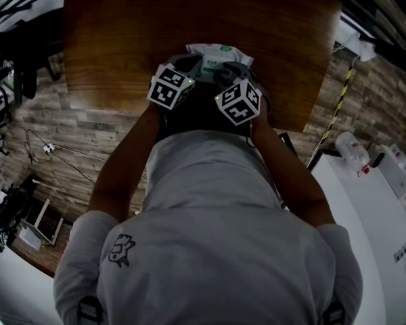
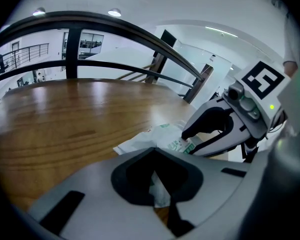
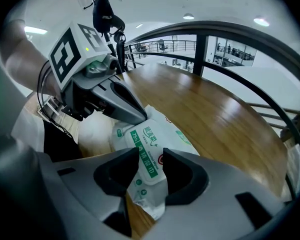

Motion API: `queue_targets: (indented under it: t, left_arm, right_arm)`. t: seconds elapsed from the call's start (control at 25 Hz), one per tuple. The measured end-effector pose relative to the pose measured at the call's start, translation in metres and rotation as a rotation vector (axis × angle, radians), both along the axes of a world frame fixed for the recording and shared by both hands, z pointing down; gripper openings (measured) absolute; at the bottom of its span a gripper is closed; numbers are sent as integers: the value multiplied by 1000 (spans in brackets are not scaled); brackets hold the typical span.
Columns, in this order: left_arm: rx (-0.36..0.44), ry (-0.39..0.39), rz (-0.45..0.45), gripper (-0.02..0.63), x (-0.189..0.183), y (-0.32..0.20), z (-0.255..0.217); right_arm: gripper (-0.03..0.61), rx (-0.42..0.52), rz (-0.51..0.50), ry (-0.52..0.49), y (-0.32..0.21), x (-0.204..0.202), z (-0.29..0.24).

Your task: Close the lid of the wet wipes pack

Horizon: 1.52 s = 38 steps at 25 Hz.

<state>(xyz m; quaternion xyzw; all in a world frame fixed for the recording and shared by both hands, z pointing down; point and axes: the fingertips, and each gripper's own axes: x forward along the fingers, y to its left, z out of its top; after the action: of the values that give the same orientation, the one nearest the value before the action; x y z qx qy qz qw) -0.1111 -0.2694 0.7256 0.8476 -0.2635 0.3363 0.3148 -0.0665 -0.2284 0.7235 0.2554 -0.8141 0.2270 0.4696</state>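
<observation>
1. Your left gripper (image 2: 159, 191) has its jaws drawn close together. A white fold of the wet wipes pack (image 3: 157, 134) shows pinched between them, at one end of the pack.
2. Your right gripper (image 3: 151, 166) has its jaws standing apart, one on each side of the pack's white lid (image 3: 142, 151). The pads do not visibly press on it.
3. The lid appears to lie flat on top of the pack, with its printed label facing up.
4. The pack lies on the brown wooden table (image 1: 122, 39), near the edge closest to you. In the head view it shows just past both grippers.
5. Both grippers point down at the pack from your side. The left one's tip touches the wrapper just beside the lid.
</observation>
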Motion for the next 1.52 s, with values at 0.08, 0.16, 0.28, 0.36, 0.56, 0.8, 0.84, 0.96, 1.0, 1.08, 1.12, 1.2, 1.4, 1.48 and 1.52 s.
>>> queue_targets:
  t: [0.08, 0.16, 0.28, 0.36, 0.56, 0.8, 0.84, 0.96, 1.0, 1.08, 1.12, 1.2, 1.4, 1.48, 1.52]
  left_arm:
    - [-10, -4, -9, 12, -2, 0, 1]
    - [-14, -16, -13, 12, -2, 0, 0]
    - [0, -24, -26, 12, -3, -3, -5]
    - [6, -16, -54, 12, -3, -6, -12]
    - [55, -27, -64, 12, -2, -6, -33]
    - [121, -9, -111, 12, 7, -6, -73]
    - [131, -5, -120, 12, 8, -7, -80]
    - [169, 4, -144, 12, 12, -7, -101]
    - [183, 8, -150, 12, 14, -6, -108]
    - [215, 11, -162, 12, 16, -5, -123]
    - [231, 12, -167, 12, 17, -4, -130]
    - [262, 22, -183, 12, 19, -1, -147]
    - [355, 62, -233, 12, 23, 8, -197]
    - [387, 65, -244, 12, 21, 12, -212]
    - [399, 65, -250, 12, 20, 14, -218]
  right_arm:
    - [164, -7, 10, -19, -1, 0, -2]
    - [164, -8, 25, -44, -2, 1, -6]
    - [164, -1, 65, -87, -7, 6, -14]
    - [164, 8, 90, -108, -10, 12, -20]
    - [162, 43, 116, -154, -17, 24, -40]
    - [120, 113, 112, -210, -25, 37, -74]
    - [113, 129, 109, -215, -26, 39, -80]
    - [88, 178, 116, -256, -32, 45, -101]
    - [77, 193, 121, -279, -33, 46, -109]
    - [58, 222, 125, -320, -33, 48, -125]
    - [52, 234, 125, -337, -32, 49, -133]
    - [43, 248, 120, -375, -27, 50, -149]
    - [37, 290, 78, -446, -13, 54, -188]
    - [35, 307, 70, -460, -11, 56, -201]
    - [35, 315, 67, -466, -11, 57, -206]
